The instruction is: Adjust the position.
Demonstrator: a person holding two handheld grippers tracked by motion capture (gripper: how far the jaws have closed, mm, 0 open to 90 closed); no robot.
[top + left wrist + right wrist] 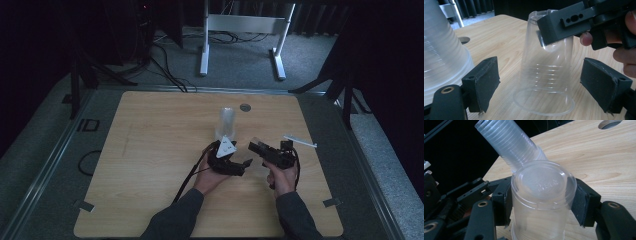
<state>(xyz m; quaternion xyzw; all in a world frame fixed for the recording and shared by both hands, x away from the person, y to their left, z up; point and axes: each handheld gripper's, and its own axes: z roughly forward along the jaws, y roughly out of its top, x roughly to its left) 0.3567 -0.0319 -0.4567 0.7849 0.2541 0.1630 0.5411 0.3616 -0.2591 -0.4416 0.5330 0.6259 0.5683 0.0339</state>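
Hands bring both grippers together near the table's (150, 150) right middle, before a cup stack (227, 122). Left gripper (540, 82) gapes around an upside-down clear cup (546, 75). Right gripper (541, 202) pinches that cup near its base; thin, light, slippery, likely crushable, so grip gently there.

Light wooden table (150, 150) with upside-down clear cup (546, 82), cup stack (227, 122), white strip (300, 140).

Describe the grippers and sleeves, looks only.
Both grippers are black with two blocky jaws faced in dark pads. The left gripper carries a pale three-cornered plate and trails a black cable. The right gripper has a slotted grey body. Dark long sleeves.
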